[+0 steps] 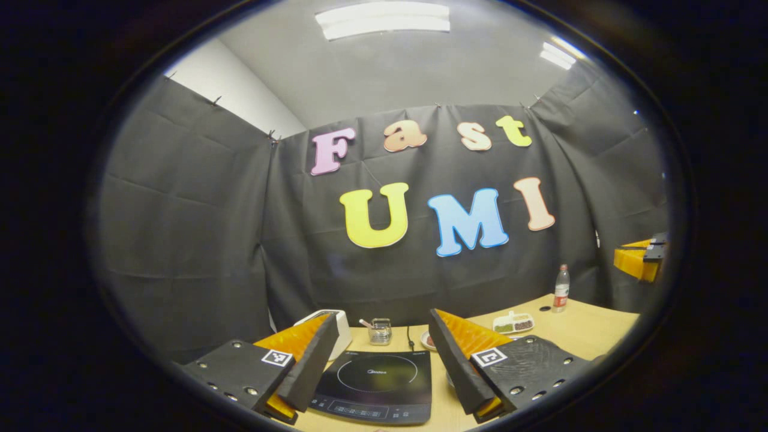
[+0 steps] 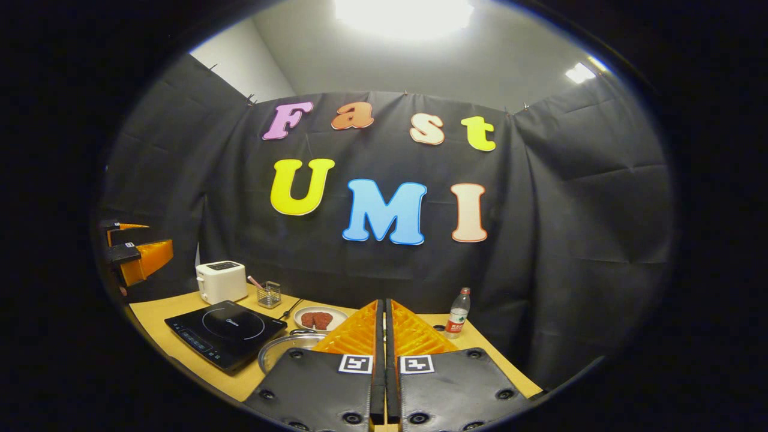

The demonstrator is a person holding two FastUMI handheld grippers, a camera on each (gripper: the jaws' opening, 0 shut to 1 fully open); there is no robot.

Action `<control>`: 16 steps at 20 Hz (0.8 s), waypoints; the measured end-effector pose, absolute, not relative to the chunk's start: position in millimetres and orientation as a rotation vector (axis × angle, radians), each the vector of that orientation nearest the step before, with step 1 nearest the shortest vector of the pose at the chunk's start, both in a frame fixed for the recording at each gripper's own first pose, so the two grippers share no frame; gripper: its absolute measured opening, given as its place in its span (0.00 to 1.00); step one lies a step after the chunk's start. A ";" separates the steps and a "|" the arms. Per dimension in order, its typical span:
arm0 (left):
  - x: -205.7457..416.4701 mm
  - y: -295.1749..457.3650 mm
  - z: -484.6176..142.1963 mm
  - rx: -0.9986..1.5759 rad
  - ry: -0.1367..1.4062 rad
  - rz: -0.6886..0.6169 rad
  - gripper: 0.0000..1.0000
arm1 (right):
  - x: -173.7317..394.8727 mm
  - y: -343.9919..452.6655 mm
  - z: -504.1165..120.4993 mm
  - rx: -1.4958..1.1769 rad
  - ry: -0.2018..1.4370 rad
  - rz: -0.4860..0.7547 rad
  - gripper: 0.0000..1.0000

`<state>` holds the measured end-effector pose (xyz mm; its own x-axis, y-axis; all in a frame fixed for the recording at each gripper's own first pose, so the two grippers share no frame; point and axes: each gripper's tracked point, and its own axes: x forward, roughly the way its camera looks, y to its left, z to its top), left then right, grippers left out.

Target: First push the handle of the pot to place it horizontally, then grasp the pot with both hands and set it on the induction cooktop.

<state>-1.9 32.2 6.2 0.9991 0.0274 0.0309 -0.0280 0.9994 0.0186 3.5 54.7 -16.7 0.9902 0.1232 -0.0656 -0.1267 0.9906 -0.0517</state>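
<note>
A steel pot (image 2: 287, 351) sits on the wooden table just right of the black induction cooktop (image 2: 223, 332); my own finger hides its right part. My right gripper (image 2: 384, 305) is shut with nothing between its fingers, held above the table behind the pot. In the left gripper view, my left gripper (image 1: 382, 316) stands open over the cooktop (image 1: 375, 384), holding nothing. It also appears at the left edge of the right gripper view (image 2: 135, 252), raised above the table. The right gripper (image 1: 639, 261) hangs at the far right of the left gripper view.
Behind the cooktop stand a white toaster (image 2: 221, 281) and a small glass holder (image 2: 270, 294). A plate of brown food (image 2: 320, 318) lies behind the pot. A plastic bottle (image 2: 459, 312) stands near the back wall, and a divided dish (image 1: 513, 324) lies beside it.
</note>
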 end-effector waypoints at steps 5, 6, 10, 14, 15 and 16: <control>-0.6 47.9 4.1 0.012 -0.035 0.032 0.92 | -0.5 88.5 -40.7 -0.087 0.140 0.225 0.02; -1.2 50.1 0.0 0.008 -0.029 0.026 0.90 | -2.6 93.8 -49.5 -0.094 0.167 0.243 0.02; -4.0 70.7 -6.9 -0.001 -0.017 0.034 0.92 | -10.7 113.6 -79.3 -0.097 0.260 0.288 0.02; -9.3 97.1 -15.7 -0.013 -0.008 0.048 0.90 | -19.2 131.7 -109.9 -0.122 0.338 0.328 0.02; -9.4 103.3 -17.3 -0.019 -0.012 0.050 0.92 | -22.3 135.7 -116.7 -0.135 0.354 0.343 0.02; -9.3 109.2 -16.7 -0.023 -0.017 0.052 0.90 | -24.8 139.7 -123.8 -0.154 0.369 0.354 0.03</control>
<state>-9.3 109.2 -16.7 0.9985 0.0525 0.0164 -0.0521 0.9984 -0.0232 -24.8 139.7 -123.8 0.8722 0.3101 -0.3783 -0.3656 0.9271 -0.0830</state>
